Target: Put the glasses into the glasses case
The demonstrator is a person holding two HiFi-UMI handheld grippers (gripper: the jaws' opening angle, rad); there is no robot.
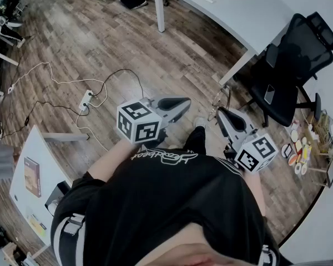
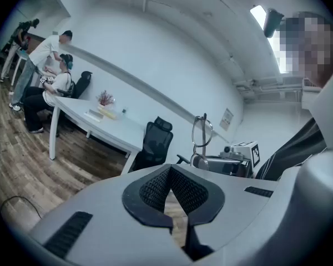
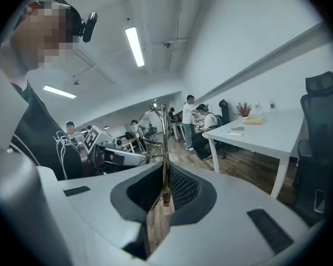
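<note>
Thin metal-framed glasses (image 3: 154, 122) stand upright out of my right gripper (image 3: 164, 173), whose jaws are shut on one of their thin wire parts. In the head view the glasses (image 1: 217, 100) show as fine wire just past the right gripper (image 1: 222, 113), held over the wooden floor in front of the person's body. My left gripper (image 1: 180, 103) hangs level beside it, a short way to the left. Its jaws (image 2: 171, 172) are shut with nothing between the pads. From the left gripper view the glasses (image 2: 202, 133) rise above the right gripper (image 2: 213, 163). No glasses case is recognisable.
A long white desk (image 1: 233, 10) with a few flat things on it stands ahead, a black office chair (image 1: 291, 65) at its right end. A power strip with cables (image 1: 87, 100) lies on the floor to the left. Small items (image 1: 299, 148) sit by the right wall. People (image 2: 44, 76) gather at the desk's far end.
</note>
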